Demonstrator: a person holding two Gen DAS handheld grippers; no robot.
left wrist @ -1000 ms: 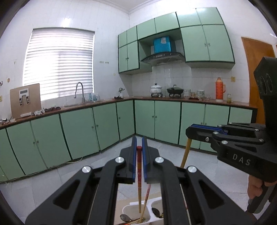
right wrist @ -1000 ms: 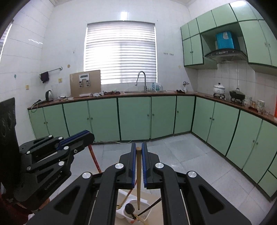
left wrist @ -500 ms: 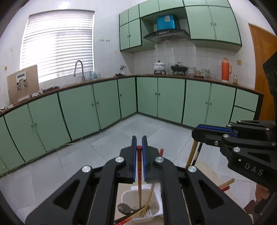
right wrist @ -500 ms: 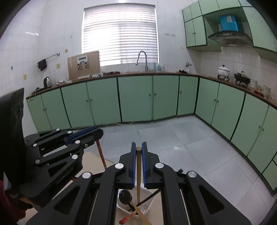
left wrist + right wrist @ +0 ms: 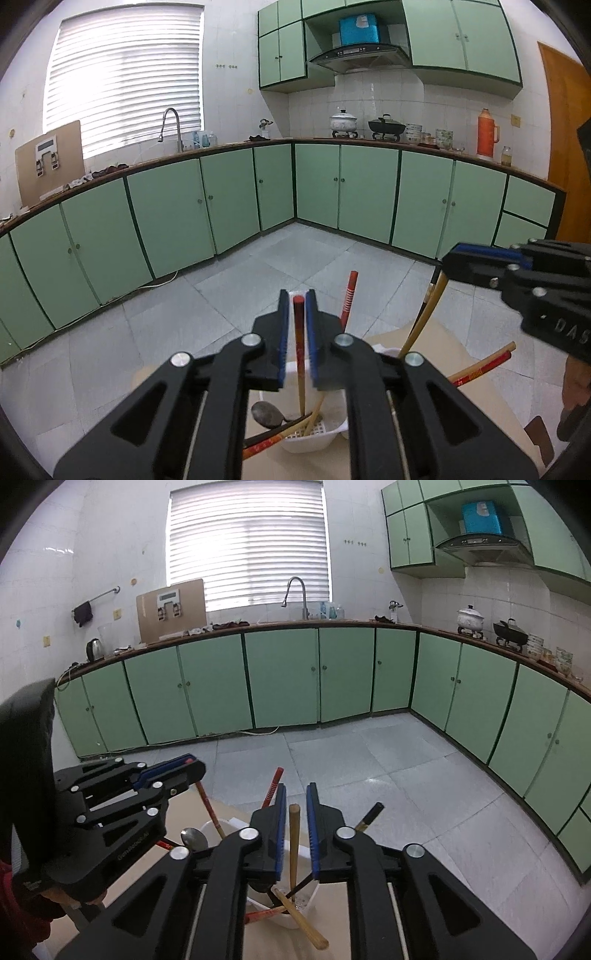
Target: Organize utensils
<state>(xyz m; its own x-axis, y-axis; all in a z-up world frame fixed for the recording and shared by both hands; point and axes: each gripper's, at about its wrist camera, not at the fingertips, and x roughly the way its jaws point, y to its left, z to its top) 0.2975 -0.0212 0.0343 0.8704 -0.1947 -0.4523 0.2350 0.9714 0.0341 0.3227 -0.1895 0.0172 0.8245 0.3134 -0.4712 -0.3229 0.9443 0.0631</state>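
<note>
A white slotted utensil holder (image 5: 314,439) stands on a tan board and holds several chopsticks and a metal spoon (image 5: 267,413). My left gripper (image 5: 297,295) hovers right above it, jaws opening. A red-tipped chopstick (image 5: 300,350) stands upright between them with its lower end in the holder and a thin gap on each side. My right gripper (image 5: 295,790) is also opening above the holder (image 5: 306,897), around a plain wooden chopstick (image 5: 293,842) that rests in it, pads apart from the stick. The two grippers sit side by side: the right gripper (image 5: 454,258) and the left gripper (image 5: 195,768) show in each other's views.
More chopsticks lean out of the holder: a red patterned one (image 5: 349,299), a yellow one (image 5: 424,317) and a dark-tipped one (image 5: 369,816). The tan board (image 5: 443,339) lies over a grey tiled floor. Green kitchen cabinets (image 5: 236,195) line the far walls.
Both grippers have sunk toward the holder, carrying their chopsticks down into it. Their jaws, pressed tight on the sticks before, now stand slightly apart.
</note>
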